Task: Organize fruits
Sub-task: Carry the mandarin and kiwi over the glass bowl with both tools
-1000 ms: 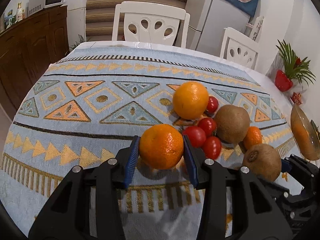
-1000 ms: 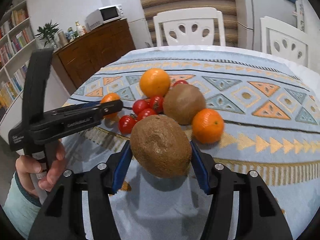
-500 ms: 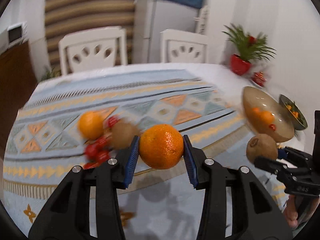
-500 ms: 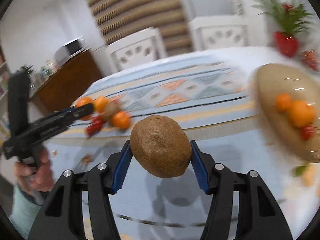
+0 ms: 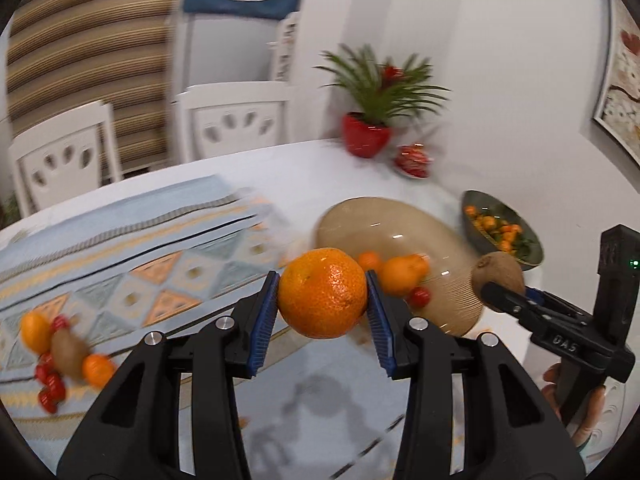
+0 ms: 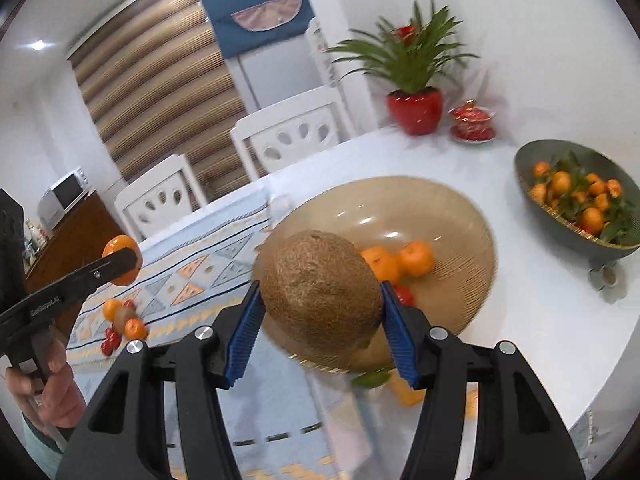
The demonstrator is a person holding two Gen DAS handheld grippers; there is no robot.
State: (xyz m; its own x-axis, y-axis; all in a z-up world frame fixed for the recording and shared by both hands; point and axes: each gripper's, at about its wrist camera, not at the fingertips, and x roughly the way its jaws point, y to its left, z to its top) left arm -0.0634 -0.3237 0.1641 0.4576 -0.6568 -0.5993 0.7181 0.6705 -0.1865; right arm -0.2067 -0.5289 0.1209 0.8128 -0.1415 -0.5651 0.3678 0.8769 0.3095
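Fruit is clamped in both my grippers: my left gripper (image 5: pixel 322 308) pinches an orange (image 5: pixel 322 293) between its blue pads, and my right gripper (image 6: pixel 320 322) pinches a kiwi (image 6: pixel 320 290), both held in the air near the amber bowl (image 6: pixel 460 216). That bowl sits near the table's (image 6: pixel 540 320) right edge with oranges and a tomato inside. More fruit (image 5: pixel 60 356) lies on the patterned cloth (image 5: pixel 140 264) to the left.

Both grippers have swung away from the heap of loose fruit (image 5: pixel 56 356) on the patterned blue cloth (image 5: pixel 132 276), carrying the round orange (image 5: pixel 322 293) and brown fuzzy kiwi (image 6: pixel 322 289) up to the amber glass bowl (image 6: pixel 452 216).
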